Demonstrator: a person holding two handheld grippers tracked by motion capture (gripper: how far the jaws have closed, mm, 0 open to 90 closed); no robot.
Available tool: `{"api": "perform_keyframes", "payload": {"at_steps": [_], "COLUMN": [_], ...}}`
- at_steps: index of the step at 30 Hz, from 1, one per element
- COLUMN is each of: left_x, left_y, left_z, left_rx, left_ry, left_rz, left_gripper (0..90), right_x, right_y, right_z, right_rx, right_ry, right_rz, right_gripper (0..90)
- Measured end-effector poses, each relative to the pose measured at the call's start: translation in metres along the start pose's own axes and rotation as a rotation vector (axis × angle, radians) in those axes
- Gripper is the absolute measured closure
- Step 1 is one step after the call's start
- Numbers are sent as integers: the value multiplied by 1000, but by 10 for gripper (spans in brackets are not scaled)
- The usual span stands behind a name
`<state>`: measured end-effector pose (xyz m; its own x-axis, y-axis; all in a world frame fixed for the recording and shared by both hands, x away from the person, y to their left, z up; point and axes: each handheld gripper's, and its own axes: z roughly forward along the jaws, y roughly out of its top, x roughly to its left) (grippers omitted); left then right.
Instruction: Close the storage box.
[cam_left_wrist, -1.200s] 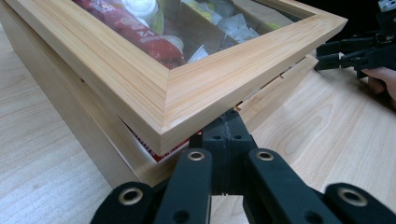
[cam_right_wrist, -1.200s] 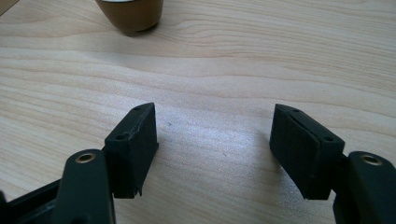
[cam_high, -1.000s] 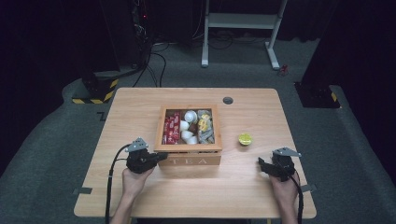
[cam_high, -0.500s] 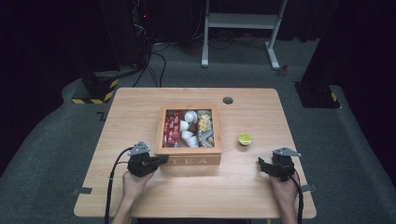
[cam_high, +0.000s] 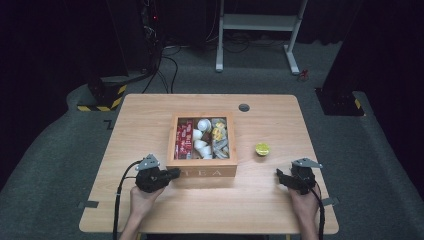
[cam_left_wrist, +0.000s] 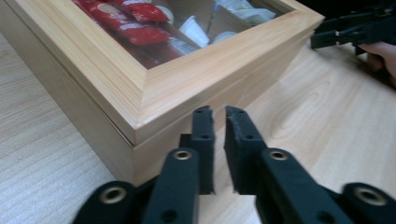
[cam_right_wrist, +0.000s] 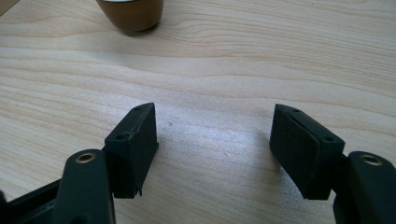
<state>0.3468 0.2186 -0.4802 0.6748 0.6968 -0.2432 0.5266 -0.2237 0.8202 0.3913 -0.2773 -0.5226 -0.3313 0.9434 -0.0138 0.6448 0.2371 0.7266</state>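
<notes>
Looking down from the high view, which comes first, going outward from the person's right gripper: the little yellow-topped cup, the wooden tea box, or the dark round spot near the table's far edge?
1. The yellow-topped cup, just ahead and to the left of the right gripper.
2. The wooden tea box, farther left at the table's middle.
3. The dark round spot, near the far edge.

The right gripper (cam_right_wrist: 214, 154) hung low over the pale wooden table (cam_right_wrist: 243, 70), its two black jaws standing wide apart with nothing but bare wood grain between them. Farther off, at the top edge of the right gripper view, sat the rounded brown base of a small cup (cam_right_wrist: 131, 14), well apart from the jaws.
</notes>
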Motion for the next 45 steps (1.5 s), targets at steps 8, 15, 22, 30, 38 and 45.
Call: {"api": "perform_keyframes", "payload": {"at_steps": [8, 15, 22, 30, 38, 45], "left_x": [2, 9, 24, 40, 51, 66], "left_y": [2, 4, 6, 0, -5, -14], "left_z": [-23, -40, -54, -59, -57, -52], "left_rx": [-46, -76, -106, -112, -98, -70], "left_ry": [-22, 38, 102, 230, 306, 392], "left_rz": [-25, -20, -44, -89, -107, -121], "left_gripper": [638, 631, 604, 540, 503, 475], "right_x": [0, 0, 0, 0, 0, 0], "right_y": [0, 0, 0, 0, 0, 0], "right_z": [0, 0, 0, 0, 0, 0], "right_rx": [1, 1, 0, 0, 0, 0], "right_ry": [1, 1, 0, 1, 1, 1], "right_rz": [1, 1, 0, 0, -1, -1], "right_gripper": [321, 322, 322, 322, 322, 321]}}
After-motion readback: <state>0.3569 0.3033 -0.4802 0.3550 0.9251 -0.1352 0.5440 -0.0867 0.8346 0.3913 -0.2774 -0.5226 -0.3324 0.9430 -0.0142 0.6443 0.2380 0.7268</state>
